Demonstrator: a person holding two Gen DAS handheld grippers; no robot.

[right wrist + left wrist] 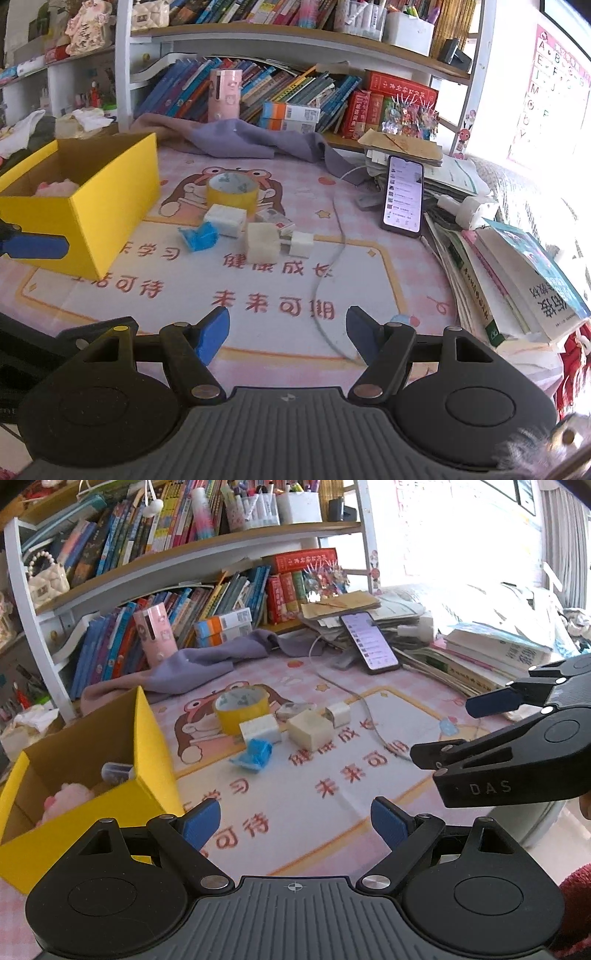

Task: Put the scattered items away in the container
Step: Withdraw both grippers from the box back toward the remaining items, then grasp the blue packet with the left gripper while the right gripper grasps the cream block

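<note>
**Scattered items: cluster at mid-mat, none held, both grippers empty**

Scattered items lie in one loose group on the pink cartoon desk mat, just right of the yellow cardboard box. Farthest back stands a roll of yellow tape, upright on its edge ring. Directly in front of it sits a white ribbed block, touching or nearly touching the tape. A crumpled blue wrapper lies at the near left of that block. To the right sits a cream cube, and just beside it on the right a smaller white block. A small printed packet lies behind the cube. A thin grey cable runs across the mat to the right of the group, apart from it.

The yellow cardboard box stands open at the left of the mat. Inside, the left wrist view shows a pink plush item and a small clear-capped object.

The left gripper hangs above the near mat with its blue pads spread wide and nothing between them. The right gripper hangs likewise, jaws parted at a moderate width, nothing between them.

A lit phone leans against a stack of books at the right. A purple cloth lies along the far edge below the bookshelf.
</note>
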